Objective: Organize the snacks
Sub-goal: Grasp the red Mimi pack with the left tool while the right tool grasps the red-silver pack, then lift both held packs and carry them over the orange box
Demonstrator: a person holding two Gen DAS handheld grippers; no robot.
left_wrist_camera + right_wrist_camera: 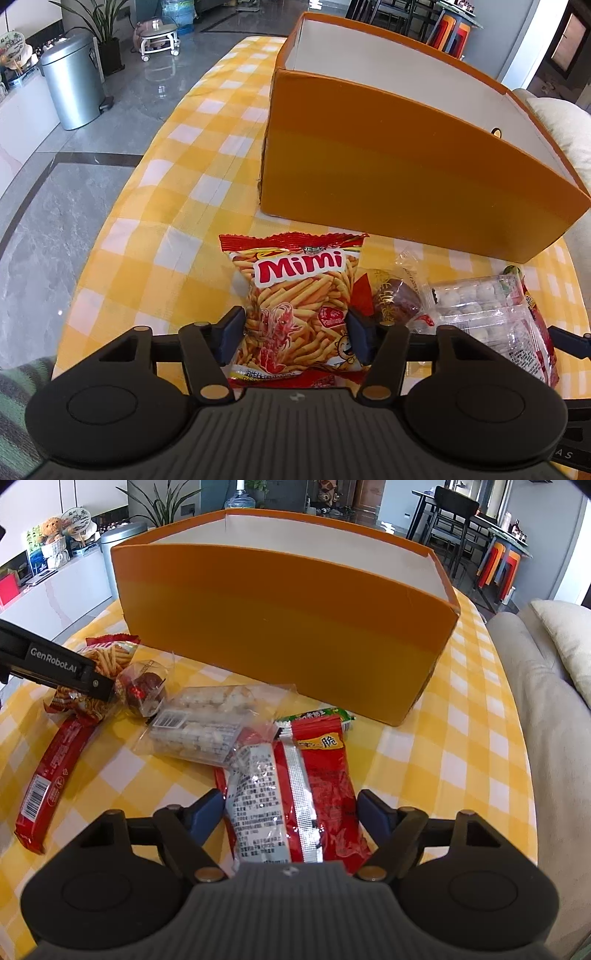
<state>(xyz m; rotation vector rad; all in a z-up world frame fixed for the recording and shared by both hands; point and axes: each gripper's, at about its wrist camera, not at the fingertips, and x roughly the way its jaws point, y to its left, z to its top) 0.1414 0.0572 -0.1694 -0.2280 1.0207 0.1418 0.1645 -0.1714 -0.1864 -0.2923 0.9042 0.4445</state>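
Left tongs: pads pressed on both sides of the Mimi bag, gripping it on the table.
Right tongs: narrowed around the red packet; contact unclear.
Orange box: open-topped, just behind the snacks.
Clear tray pack: between both bags.

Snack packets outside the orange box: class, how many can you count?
6: Mimi bag in the left gripper, red bar far left, wrapped sweet beside the bag, clear pack mid-table, red packet between the fingers of the right gripper, green packet behind it. Overlaps may hide more.
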